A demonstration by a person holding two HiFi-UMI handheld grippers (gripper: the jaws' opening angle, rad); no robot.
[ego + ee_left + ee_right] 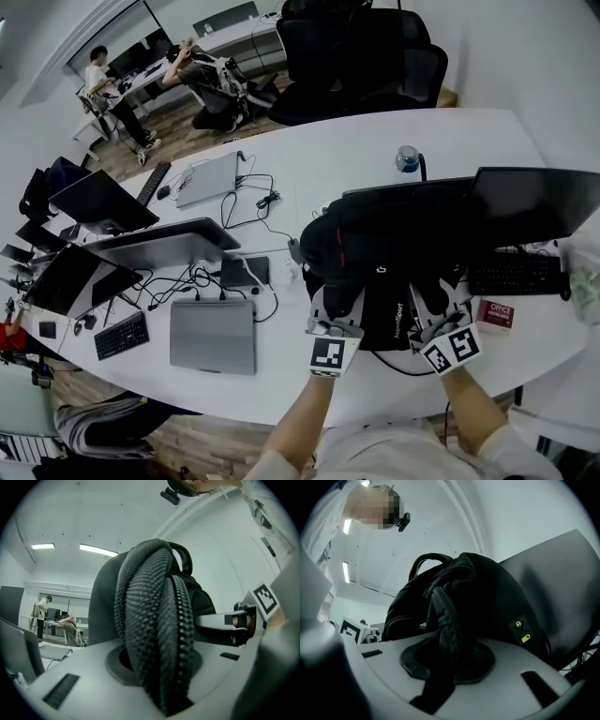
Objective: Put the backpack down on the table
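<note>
A black backpack (394, 244) rests on the white table (375, 150) just in front of me, leaning toward a dark monitor. Both grippers reach into its near side, roughly level. My left gripper (337, 302) is shut on a padded mesh shoulder strap (154, 634), which fills the left gripper view and lies across the jaw pad. Over on the other side, my right gripper (433, 302) is shut on the other strap (447, 634), beside a zip line. The bag's top handle (431, 557) arches above. The fingertips are hidden under the straps in the head view.
A monitor (534, 202) and keyboard (516, 274) stand right of the bag, with a red box (494, 314) near the front edge. A closed laptop (213, 336), cables and more screens lie to the left. A bottle (407, 159) and office chairs (366, 56) are behind.
</note>
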